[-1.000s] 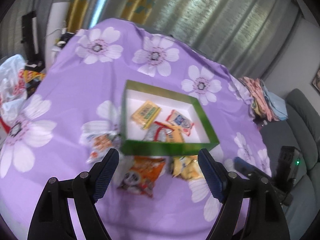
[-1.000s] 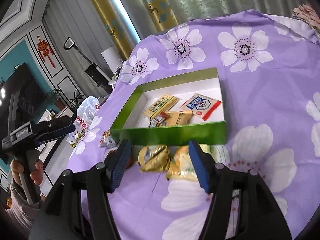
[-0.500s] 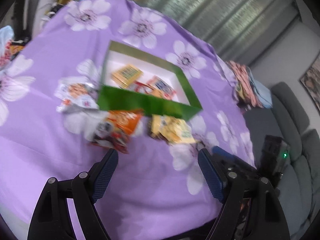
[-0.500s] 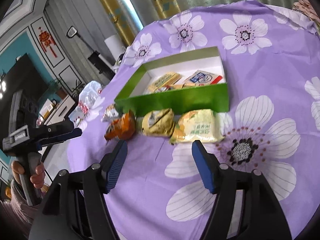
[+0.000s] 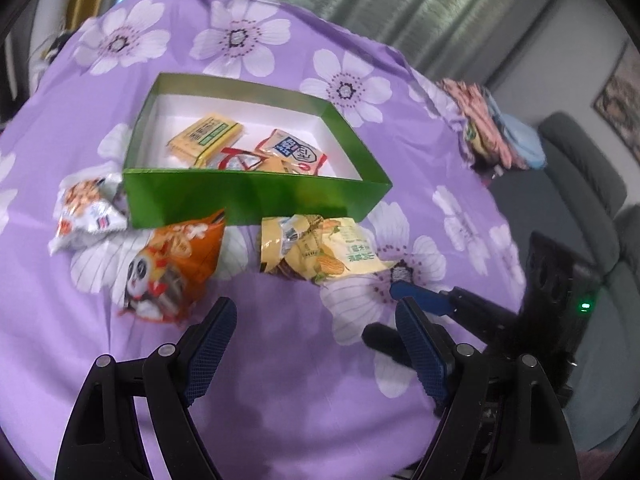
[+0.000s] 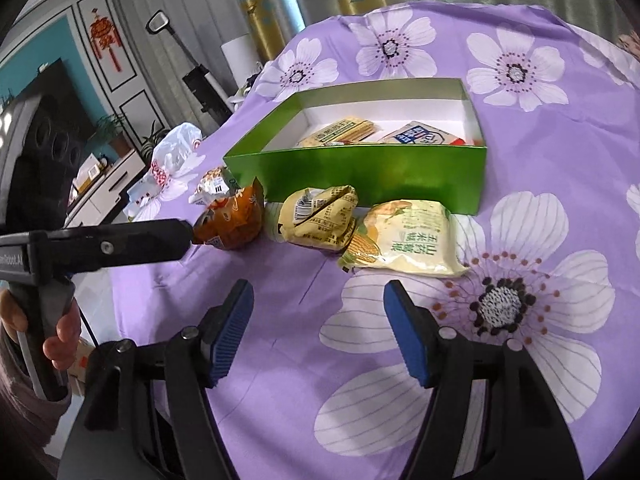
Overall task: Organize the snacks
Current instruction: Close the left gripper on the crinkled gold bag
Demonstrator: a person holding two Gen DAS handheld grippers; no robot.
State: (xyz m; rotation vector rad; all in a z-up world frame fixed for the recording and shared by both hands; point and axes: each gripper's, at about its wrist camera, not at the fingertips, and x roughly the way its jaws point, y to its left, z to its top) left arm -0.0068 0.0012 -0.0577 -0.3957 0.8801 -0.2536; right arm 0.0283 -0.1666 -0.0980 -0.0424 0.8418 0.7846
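An open green box (image 5: 256, 196) (image 6: 360, 176) sits on the purple flowered cloth and holds several packets, among them a yellow one (image 5: 206, 138) and a white-blue one (image 5: 294, 152). In front of it lie a white bag (image 5: 86, 210), an orange panda bag (image 5: 176, 268) (image 6: 232, 220), a crumpled yellow pack (image 6: 320, 216) and a corn pack (image 5: 348, 252) (image 6: 408, 236). My left gripper (image 5: 316, 314) is open and empty, short of the orange bag. My right gripper (image 6: 318, 300) is open and empty, just short of the two yellow packs.
A hand (image 6: 60, 340) holds the left gripper's handle at the table's left edge. A white plastic bag (image 6: 176, 152) lies beyond the snacks. Folded cloths (image 5: 492, 132) and a grey sofa (image 5: 580, 168) stand off the table's right side.
Both grippers have drawn back and sunk lower. The loose packs that lay between the fingers now lie ahead of the tips. The right jaws stand slightly wider.
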